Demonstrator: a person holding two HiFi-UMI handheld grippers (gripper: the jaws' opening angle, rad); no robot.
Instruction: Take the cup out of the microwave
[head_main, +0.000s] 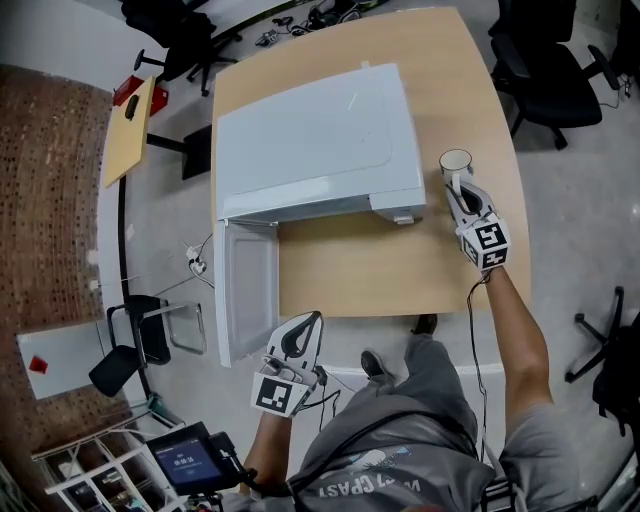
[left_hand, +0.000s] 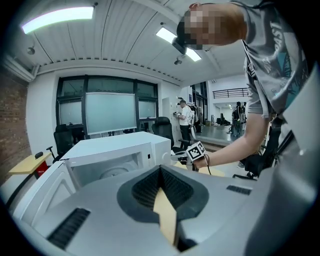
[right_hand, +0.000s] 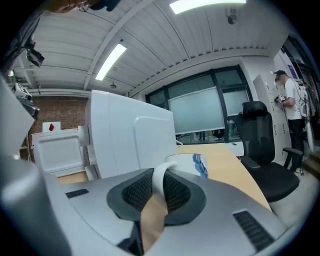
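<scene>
Pinching a white handle (right_hand: 161, 175) between its dark pads (right_hand: 132, 192), the right tool (right_hand: 156, 192) is holding narrow on that loop alone. The cup (right_hand: 194, 163) it belongs to is sitting outside the microwave (head_main: 320, 140), just to its right, over the desk (head_main: 360, 270); whether its base is touching the wood I cannot tell. In front of the microwave, its door (head_main: 245, 290) is hanging wide open past the desk's edge, and the left tool (head_main: 298, 338) is hovering just beside that door with its jaws pressed together on nothing. As I judge it, the trouble is lying in the grip: a thin handle could be letting the cup swing or slip and tip as it lands, and the open door is inviting a knock from the left tool. Nothing readable is showing on the microwave. A blue mark (right_hand: 200, 164) on the cup is giving no legible word, and the shirt print (head_main: 370, 487) is looking too warped to read
</scene>
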